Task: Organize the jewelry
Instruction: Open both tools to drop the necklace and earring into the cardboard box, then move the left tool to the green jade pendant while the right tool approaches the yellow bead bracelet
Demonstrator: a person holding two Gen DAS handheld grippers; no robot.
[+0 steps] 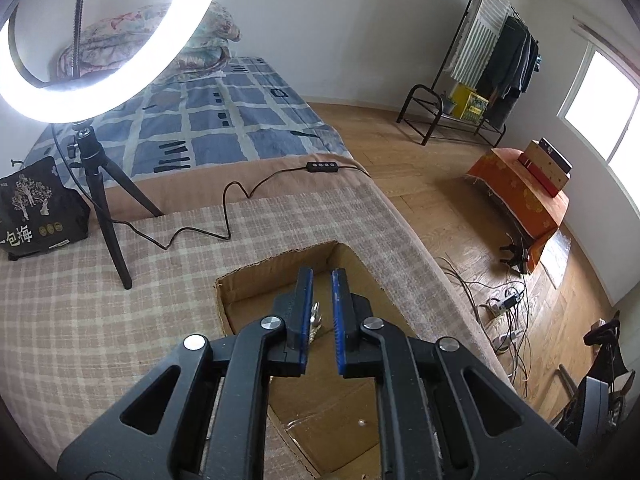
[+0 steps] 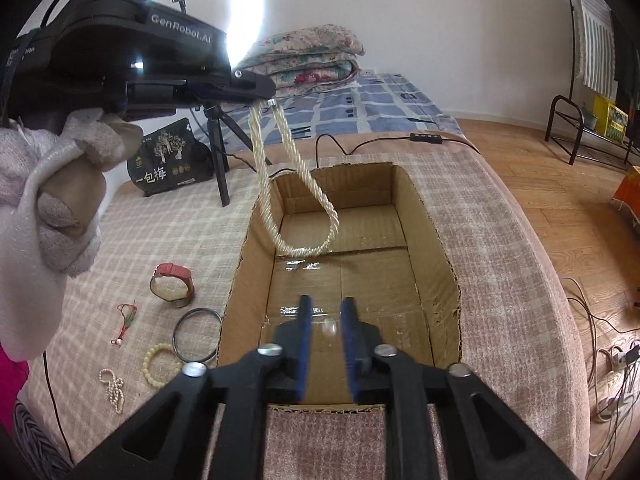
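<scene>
One necklace (image 2: 294,184) hangs from the closed left gripper (image 2: 256,94) above one box (image 2: 436,240); right gripper (image 2: 326,322) parted, empty.

A checked cloth (image 2: 500,240) covers the bed. On it, a cardboard box (image 2: 436,264) sits ahead of the right jaws. Left of them lie a watch (image 2: 173,284), bangle (image 2: 197,334) and bead bracelet (image 2: 160,362).

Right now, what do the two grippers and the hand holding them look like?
Both grippers are black plastic with triangular cut-outs, silver pivot rivets and blue ribbed finger pads. The left gripper, seen from the right wrist view, has a glossy black housing printed "GenRobot.AI" in white. The left hand wears a pale knit glove with a white sleeve. The right gripper matches; its hand is out of view.
</scene>
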